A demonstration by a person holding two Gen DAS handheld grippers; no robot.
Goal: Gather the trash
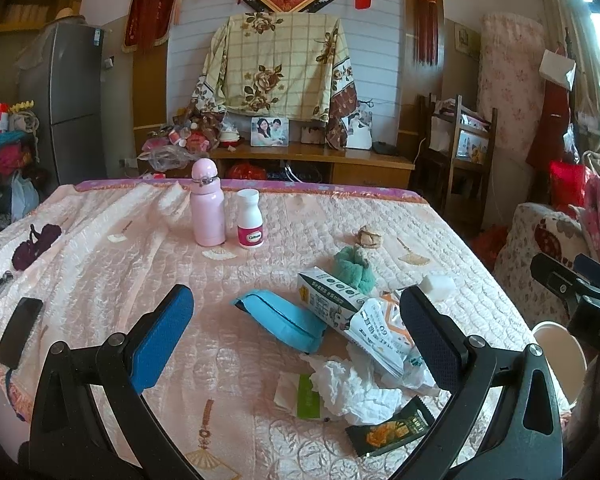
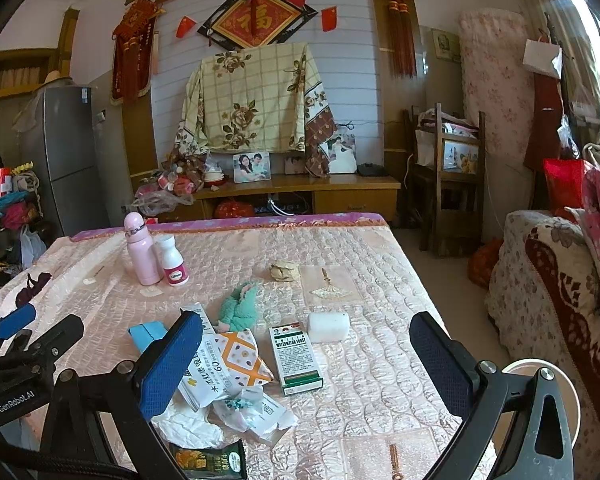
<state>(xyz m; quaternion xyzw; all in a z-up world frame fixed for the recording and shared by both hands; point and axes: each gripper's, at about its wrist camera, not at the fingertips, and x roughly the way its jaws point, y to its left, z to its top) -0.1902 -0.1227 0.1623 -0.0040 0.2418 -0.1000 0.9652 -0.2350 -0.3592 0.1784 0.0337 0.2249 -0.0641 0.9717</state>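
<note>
Trash lies in a heap on the pink quilted bed [image 1: 260,264]: a crumpled white tissue [image 1: 352,388], a dark green snack wrapper [image 1: 392,428], a white printed packet [image 1: 380,332] and a white carton [image 1: 328,296]. In the right wrist view I see the green-and-white box [image 2: 296,358], the orange-patterned packet [image 2: 240,358], the tissue [image 2: 188,424] and the wrapper [image 2: 208,460]. My left gripper [image 1: 296,332] is open and empty above the heap. My right gripper [image 2: 306,364] is open and empty above the box.
A pink bottle [image 1: 207,204] and a white pill bottle [image 1: 249,218] stand further back. A teal pouch [image 1: 288,320], a green plush [image 1: 356,266], a white block [image 2: 328,326] and a black phone [image 1: 18,332] lie on the bed. A white bin rim [image 2: 540,392] is at the right edge.
</note>
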